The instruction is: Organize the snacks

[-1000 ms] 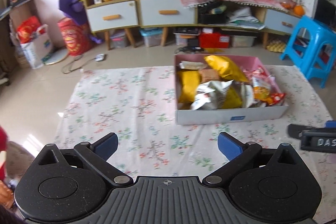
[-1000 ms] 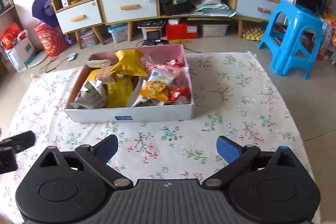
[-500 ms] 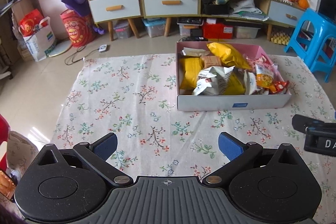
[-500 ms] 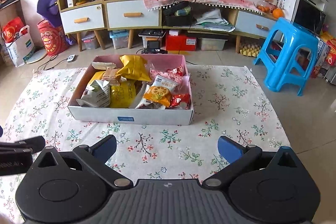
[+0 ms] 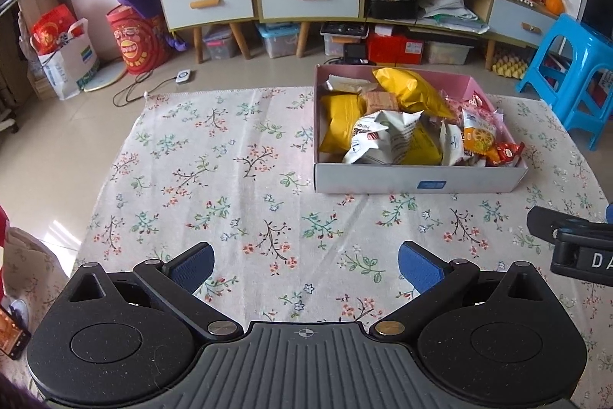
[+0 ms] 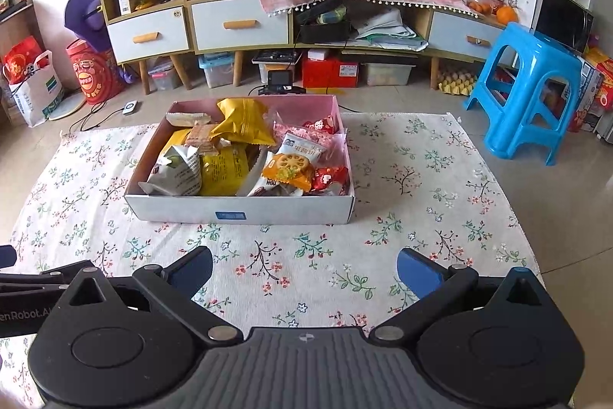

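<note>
We saw right tool (image 5: 574, 248) cut off at left view's edge; only its tip and partial lettering showed. Lower packets in box (image 6: 245, 209) hidden under top snacks (image 6: 287, 167). Box on floral cloth (image 6: 402, 186), long side facing us, axis left-right. Left tool (image 5: 304, 265) and right tool both released, empty. Since earlier frame, we pulled back: box farther, more cloth visible.

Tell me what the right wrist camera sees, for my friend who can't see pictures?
A box full of snack packets sits on a flowery cloth. The right gripper is open and empty in front of it.
</note>
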A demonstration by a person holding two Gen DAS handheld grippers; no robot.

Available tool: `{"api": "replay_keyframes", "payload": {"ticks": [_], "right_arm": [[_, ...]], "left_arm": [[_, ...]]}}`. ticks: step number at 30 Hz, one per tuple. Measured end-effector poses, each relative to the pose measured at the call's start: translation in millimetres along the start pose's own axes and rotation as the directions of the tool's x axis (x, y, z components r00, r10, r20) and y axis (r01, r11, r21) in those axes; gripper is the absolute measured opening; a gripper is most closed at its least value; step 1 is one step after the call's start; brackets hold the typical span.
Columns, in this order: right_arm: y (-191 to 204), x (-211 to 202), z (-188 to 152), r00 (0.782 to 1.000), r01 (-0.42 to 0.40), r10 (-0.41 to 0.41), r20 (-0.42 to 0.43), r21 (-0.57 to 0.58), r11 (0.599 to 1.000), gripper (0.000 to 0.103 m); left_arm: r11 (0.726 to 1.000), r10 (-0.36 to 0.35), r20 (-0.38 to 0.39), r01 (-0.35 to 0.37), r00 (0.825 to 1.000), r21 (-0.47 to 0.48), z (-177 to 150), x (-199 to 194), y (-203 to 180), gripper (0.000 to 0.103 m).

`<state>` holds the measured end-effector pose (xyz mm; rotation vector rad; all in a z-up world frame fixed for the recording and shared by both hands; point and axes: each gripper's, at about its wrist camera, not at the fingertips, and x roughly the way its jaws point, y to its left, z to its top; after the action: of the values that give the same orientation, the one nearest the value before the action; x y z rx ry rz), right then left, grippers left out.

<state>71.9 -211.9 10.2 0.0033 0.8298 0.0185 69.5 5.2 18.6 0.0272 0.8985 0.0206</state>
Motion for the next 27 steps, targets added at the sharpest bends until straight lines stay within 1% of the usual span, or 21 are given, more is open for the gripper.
{"api": "replay_keyframes", "payload": {"ticks": [9,27], "right_arm": [[4.0,2.2,-3.2,1.000,-0.001,0.000,-0.017,-0.022,1.000,0.094],[8.8,2.8,-5.0,1.000,0.002,-0.003,-0.025,-0.037,0.999,0.094]], "left_arm": [[1.000,-0.007,-0.009,0.007,1.000,-0.017,0.7,1.0,3.0,0.103],[0.999,-0.017,0.006,0.017,1.000,-0.035,2.6,-3.4,4.8,0.103]]}}
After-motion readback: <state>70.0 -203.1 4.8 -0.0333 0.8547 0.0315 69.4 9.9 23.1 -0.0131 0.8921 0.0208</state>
